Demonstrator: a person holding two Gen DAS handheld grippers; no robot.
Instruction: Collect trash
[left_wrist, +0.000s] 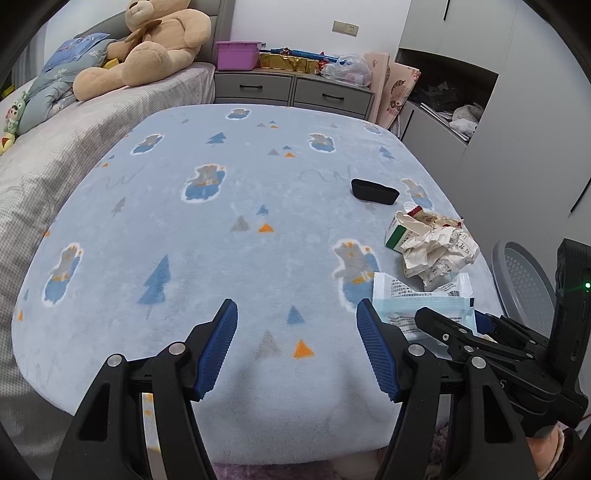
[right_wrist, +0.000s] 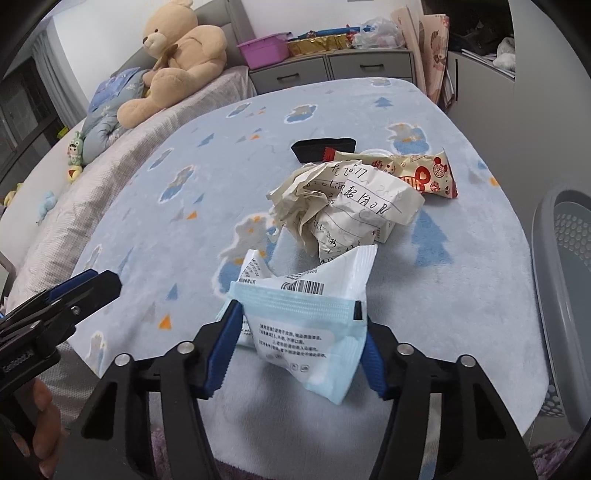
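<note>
A white packet with a light blue face mask (right_wrist: 306, 332) stands tilted between the blue pads of my right gripper (right_wrist: 297, 308), which is shut on it at both sides. Just behind it on the blue blanket lie a crumpled handwritten paper (right_wrist: 343, 206) and a red and cream snack wrapper (right_wrist: 417, 170). In the left wrist view the same packet (left_wrist: 417, 299) and paper (left_wrist: 439, 254) lie at the right, beside a small green and white box (left_wrist: 397, 236). My left gripper (left_wrist: 297, 310) hangs open over bare blanket, nothing between its fingers.
A grey perforated basket (right_wrist: 569, 277) stands beyond the blanket's right edge. A black oblong object (left_wrist: 375, 191) lies behind the trash. A bed with a teddy bear (left_wrist: 155, 48) runs along the left; grey drawers (left_wrist: 291, 90) stand at the back.
</note>
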